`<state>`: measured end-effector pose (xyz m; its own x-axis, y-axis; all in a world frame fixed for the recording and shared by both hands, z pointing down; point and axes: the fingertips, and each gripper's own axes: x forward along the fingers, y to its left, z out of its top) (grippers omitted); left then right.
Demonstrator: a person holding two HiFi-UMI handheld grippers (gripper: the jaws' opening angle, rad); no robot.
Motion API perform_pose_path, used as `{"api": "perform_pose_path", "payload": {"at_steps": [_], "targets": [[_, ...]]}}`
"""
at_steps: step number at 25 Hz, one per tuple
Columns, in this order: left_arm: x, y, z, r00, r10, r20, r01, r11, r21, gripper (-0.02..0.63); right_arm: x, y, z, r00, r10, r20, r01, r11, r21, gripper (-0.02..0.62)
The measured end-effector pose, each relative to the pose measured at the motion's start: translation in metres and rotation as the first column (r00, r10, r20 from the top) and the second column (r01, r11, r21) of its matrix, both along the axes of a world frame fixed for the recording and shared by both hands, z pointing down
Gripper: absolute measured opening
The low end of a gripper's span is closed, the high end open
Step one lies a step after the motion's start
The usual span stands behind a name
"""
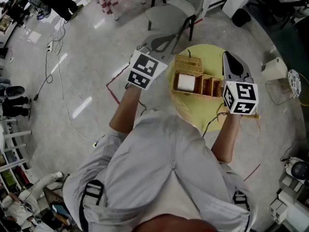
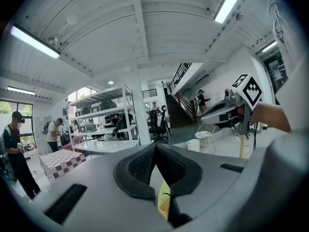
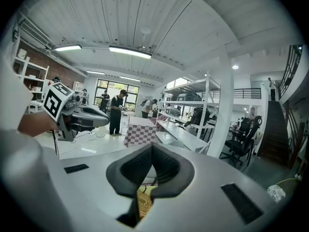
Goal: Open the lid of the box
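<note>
A woven wicker box (image 1: 195,83) sits on a round yellow table (image 1: 193,112). Its lid (image 1: 188,63) stands up at the far side, and a white item (image 1: 185,82) lies in the left compartment. My left gripper (image 1: 141,50) hovers left of the box, and my right gripper (image 1: 227,57) hovers above its right end. Both are raised and level, touching nothing. In the left gripper view the jaws (image 2: 155,149) meet at the tips with nothing between them. The right gripper view shows the same (image 3: 152,146). A bit of wicker (image 3: 143,199) shows below the right jaws.
A grey chair (image 1: 176,8) stands just beyond the table. Cables run over the floor (image 1: 58,57) to the left. A wire-frame stand (image 1: 280,88) and boxes are at the right. Shelving, a checkered-cloth table (image 3: 140,129) and several people are farther off in the room.
</note>
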<state>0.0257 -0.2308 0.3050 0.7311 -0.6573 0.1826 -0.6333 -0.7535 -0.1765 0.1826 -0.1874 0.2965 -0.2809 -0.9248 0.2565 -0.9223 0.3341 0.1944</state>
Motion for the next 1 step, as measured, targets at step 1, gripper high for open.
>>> {"api": "perform_pose_path", "payload": {"at_steps": [1], "targets": [[0.0001,-0.0002,0.0001,1.0,0.0,0.001,0.0,1.0,-0.002,0.028,-0.0001,0.0001,0.0004,1.0,-0.002,0.003,0.002,1.0,-0.004,0.023]]}}
